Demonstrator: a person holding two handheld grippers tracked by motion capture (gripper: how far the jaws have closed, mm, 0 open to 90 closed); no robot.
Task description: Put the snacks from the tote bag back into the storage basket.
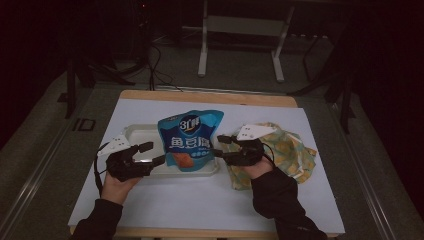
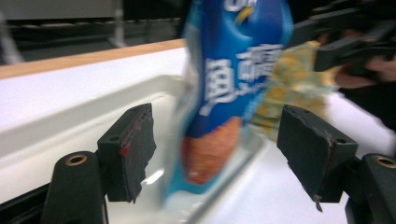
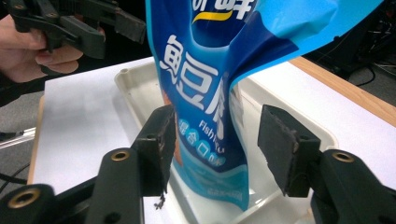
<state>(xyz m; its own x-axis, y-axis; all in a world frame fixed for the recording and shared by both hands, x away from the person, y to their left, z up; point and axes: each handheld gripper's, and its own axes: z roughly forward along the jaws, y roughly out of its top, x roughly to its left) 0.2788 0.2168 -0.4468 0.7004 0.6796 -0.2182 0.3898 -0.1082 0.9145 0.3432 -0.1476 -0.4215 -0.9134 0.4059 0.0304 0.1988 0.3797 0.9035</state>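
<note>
Both grippers [image 1: 146, 156] [image 1: 221, 148] stood released at 9 and 3 o'clock of blue fish-tofu pouch [image 1: 190, 141], already upright in white tray [image 1: 134, 131]; grasp possibly next.

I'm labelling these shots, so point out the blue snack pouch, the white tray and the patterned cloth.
blue snack pouch [image 1: 190, 135]: high view, middle of its printed front.
white tray [image 3: 125, 80]: right gripper view, far corner of its rim.
patterned cloth [image 1: 292, 150]: high view, bare yellow-checked part.
</note>
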